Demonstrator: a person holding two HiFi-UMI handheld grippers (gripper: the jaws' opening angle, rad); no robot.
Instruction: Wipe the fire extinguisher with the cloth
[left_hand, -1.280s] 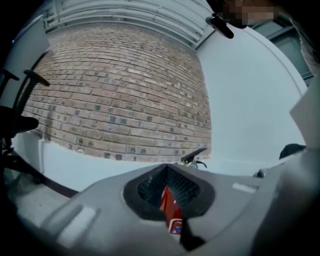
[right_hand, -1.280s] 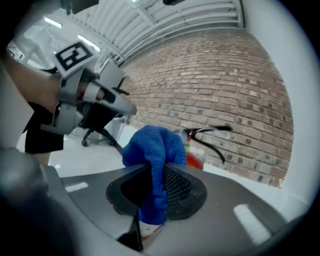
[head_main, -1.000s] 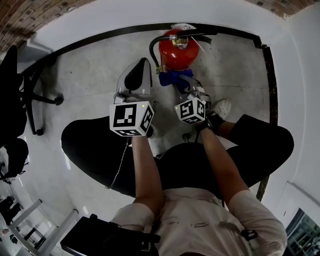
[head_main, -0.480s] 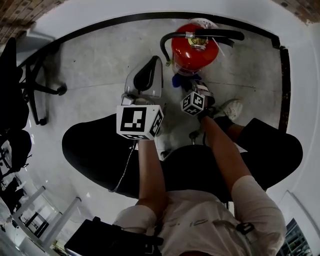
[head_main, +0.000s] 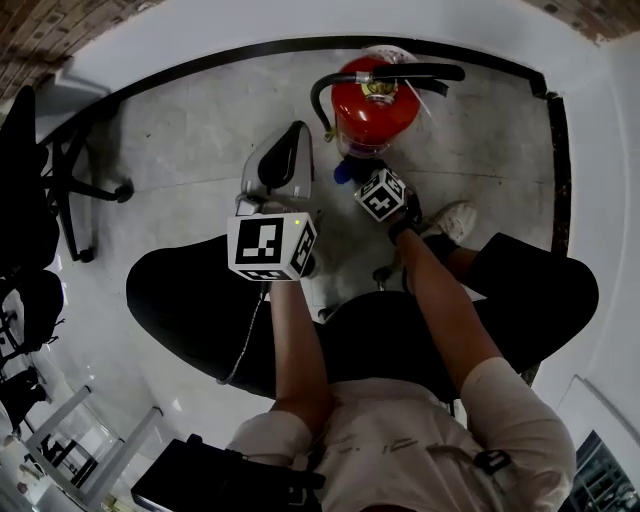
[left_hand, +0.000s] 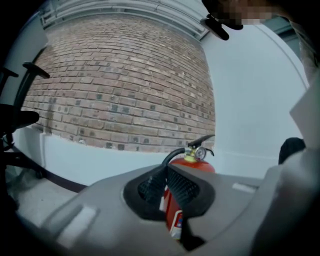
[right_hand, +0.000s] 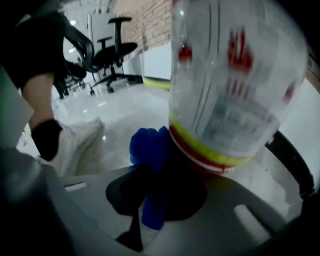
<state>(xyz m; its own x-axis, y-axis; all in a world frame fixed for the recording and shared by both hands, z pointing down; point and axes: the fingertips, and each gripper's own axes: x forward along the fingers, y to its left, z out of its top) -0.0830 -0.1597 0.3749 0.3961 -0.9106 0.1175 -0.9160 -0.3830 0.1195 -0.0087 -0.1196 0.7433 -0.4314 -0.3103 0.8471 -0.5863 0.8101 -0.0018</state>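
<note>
A red fire extinguisher (head_main: 375, 105) with a black hose and handle stands on the pale floor by the curved wall. My right gripper (head_main: 358, 172) is shut on a blue cloth (head_main: 344, 171) right at the lower front of the cylinder. In the right gripper view the cloth (right_hand: 149, 147) bunches between the jaws and touches the labelled extinguisher (right_hand: 230, 85) beside its yellow and red bands. My left gripper (head_main: 295, 132) hovers left of the extinguisher, apart from it. In the left gripper view the left gripper (left_hand: 166, 172) is shut on nothing, and the extinguisher (left_hand: 192, 165) shows beyond.
An office chair base (head_main: 80, 185) stands at the far left. A white shoe (head_main: 448, 220) and the person's dark trouser legs lie just below the extinguisher. A black strip (head_main: 200, 68) runs along the foot of the white wall, with brick wall (left_hand: 120, 85) above.
My right gripper has moved in closer to the extinguisher's lower body with the cloth, which is now mostly hidden under the marker cube. The left gripper has stayed about where it was.
</note>
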